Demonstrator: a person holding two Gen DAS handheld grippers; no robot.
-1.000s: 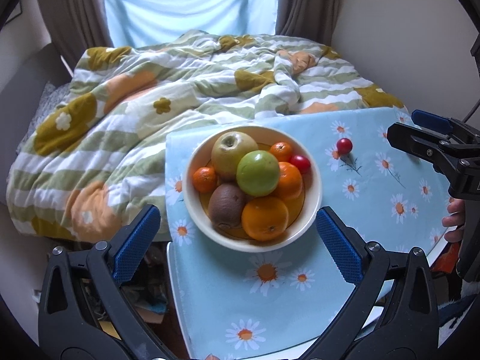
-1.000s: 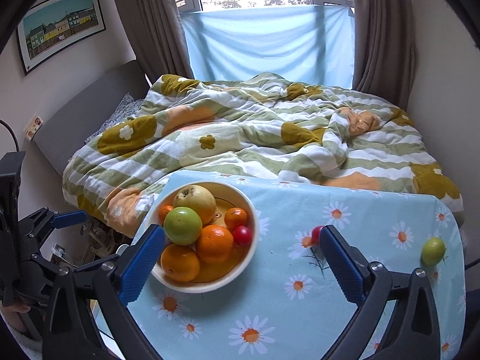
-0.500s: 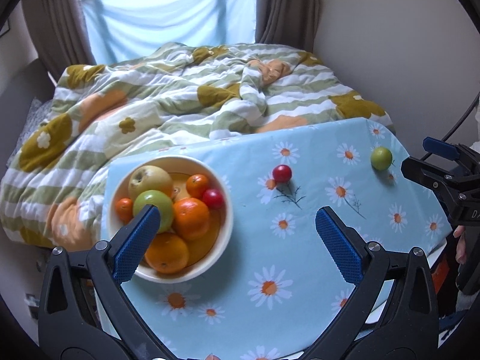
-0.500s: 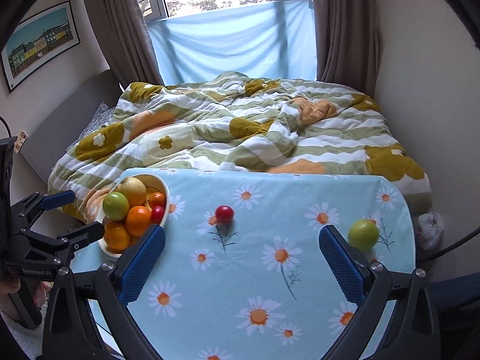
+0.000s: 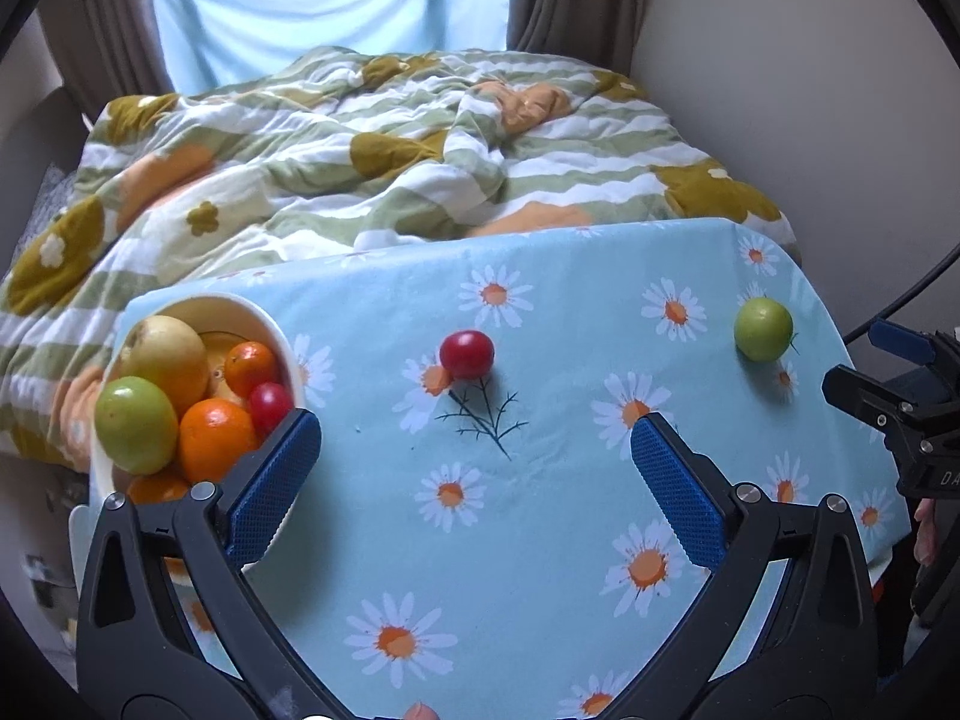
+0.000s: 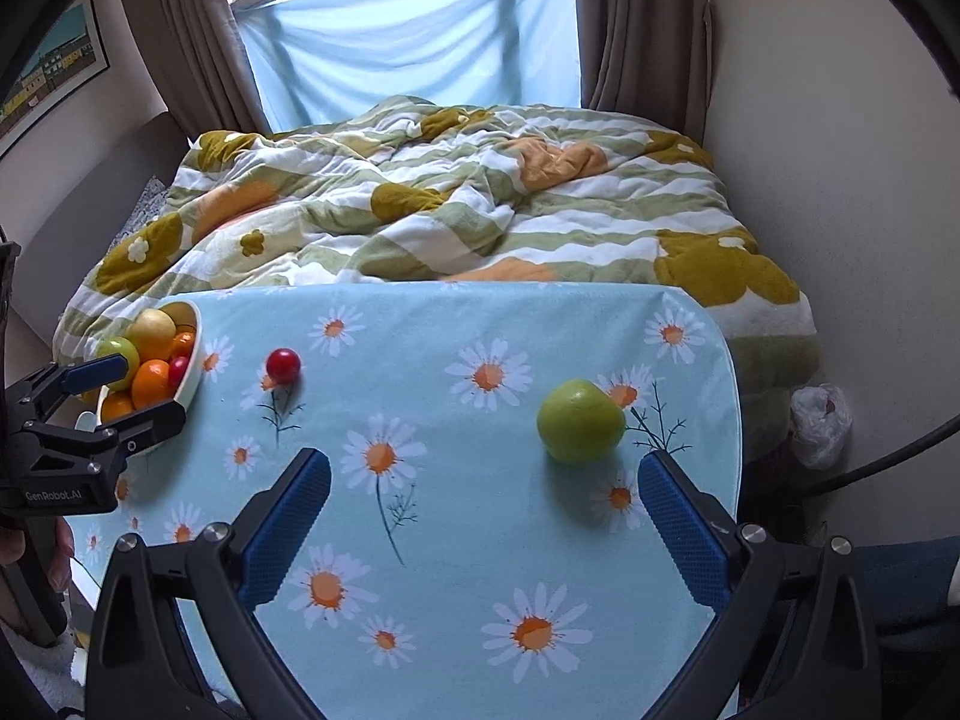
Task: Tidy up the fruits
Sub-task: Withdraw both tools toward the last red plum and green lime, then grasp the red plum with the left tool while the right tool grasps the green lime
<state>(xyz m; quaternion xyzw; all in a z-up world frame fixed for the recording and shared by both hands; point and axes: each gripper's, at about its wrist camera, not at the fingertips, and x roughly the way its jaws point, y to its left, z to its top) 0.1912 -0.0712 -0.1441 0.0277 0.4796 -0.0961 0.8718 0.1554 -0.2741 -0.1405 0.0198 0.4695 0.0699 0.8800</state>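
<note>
Two fruits lie loose on the worktop [image 6: 600, 540]: a red fruit [image 5: 467, 354] near the bowl [image 5: 264, 315] and a green fruit [image 6: 579, 429] well apart toward the right edge, so we judge both await collection into the fruit-filled bowl at the left edge. We note the right hand-held gripper [image 6: 483, 516] hovers with jaws spread wide, empty, just short of the green fruit; the left hand-held gripper [image 5: 474, 474] is likewise released, holding nothing.

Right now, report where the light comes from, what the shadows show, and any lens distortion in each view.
Right wrist view: daylight enters through the window behind the bed; the green fruit casts a soft shadow toward the camera; the fisheye bends the table edge. Left wrist view: same backlight, the red fruit shadows the cloth faintly, the bowl stretches near the frame's rim, corners black.
</note>
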